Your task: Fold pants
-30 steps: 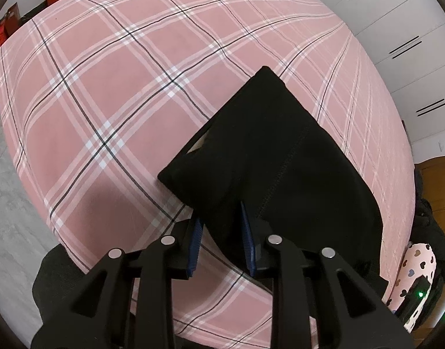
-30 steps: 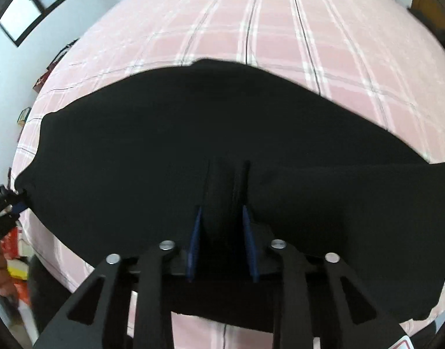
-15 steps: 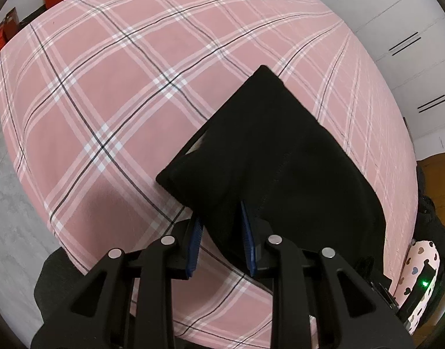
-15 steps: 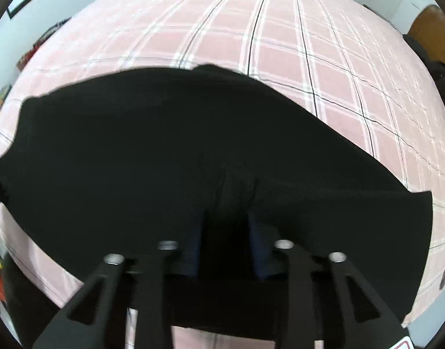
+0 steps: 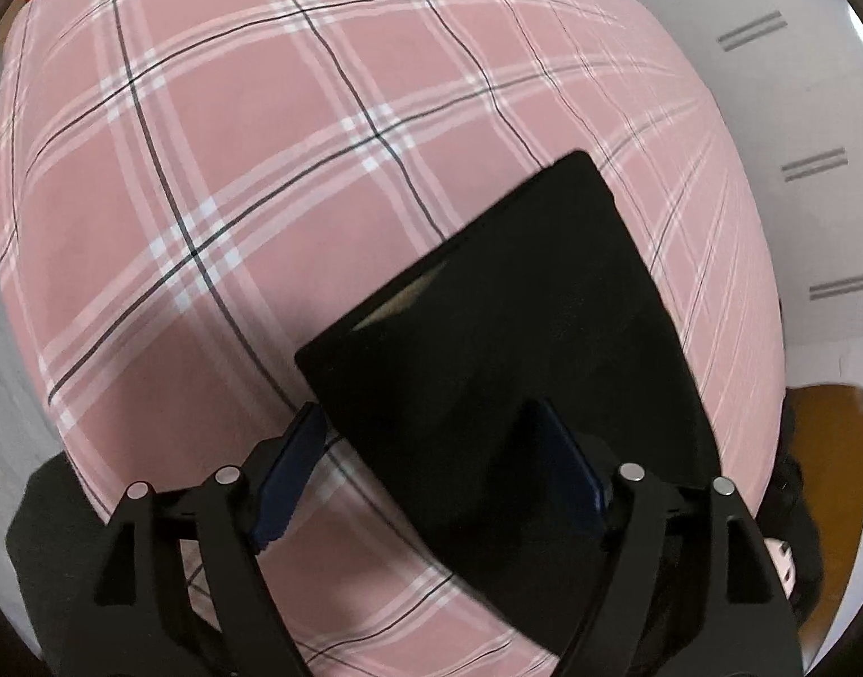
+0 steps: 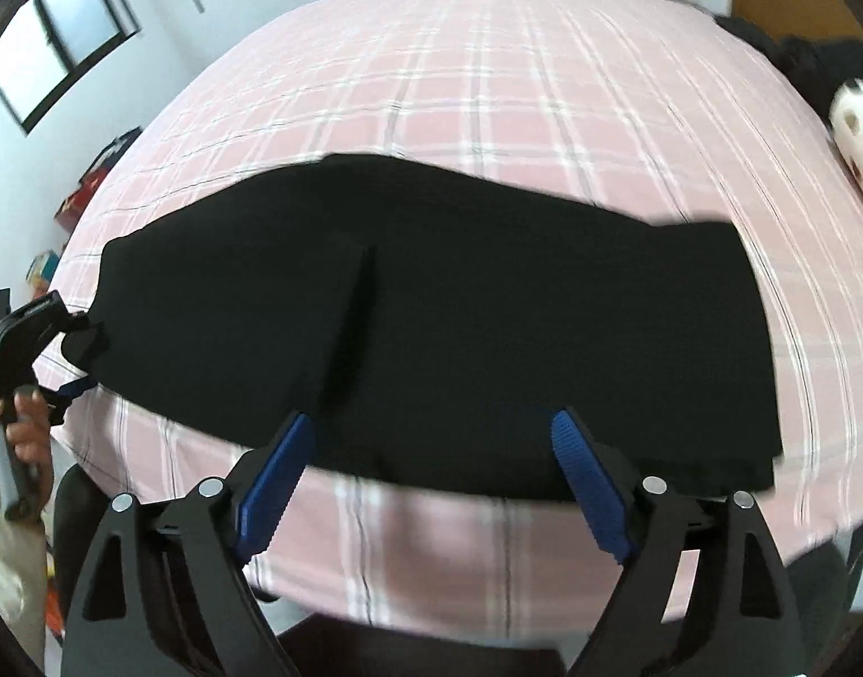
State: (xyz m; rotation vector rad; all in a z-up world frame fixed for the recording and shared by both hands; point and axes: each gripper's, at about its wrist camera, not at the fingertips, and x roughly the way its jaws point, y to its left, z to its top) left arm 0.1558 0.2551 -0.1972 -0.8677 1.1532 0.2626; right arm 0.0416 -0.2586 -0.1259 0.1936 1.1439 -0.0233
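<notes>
1. The pants (image 6: 488, 304) lie flat on the bed (image 6: 516, 84), near its front edge, stretched left to right.
2. The left gripper (image 6: 65, 350) sits at their left end.
3. The right gripper (image 6: 431, 451) hangs over their front edge.
4. A window (image 6: 53, 39) stands behind, far left.

Left tool (image 5: 431, 479) and right tool (image 6: 431, 485), jaws opening, downward-tilted.

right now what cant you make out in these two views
- Pants, left wrist view: the near end runs behind the left gripper, whose jaws are opening.
- Pants' layers, both views: plain black and motion blur hide the folds.
- Spotted white thing, right wrist view: cut by the edge, blurred.
- Right gripper, jaws opening: the cloth edge between the pads is smeared.
</notes>
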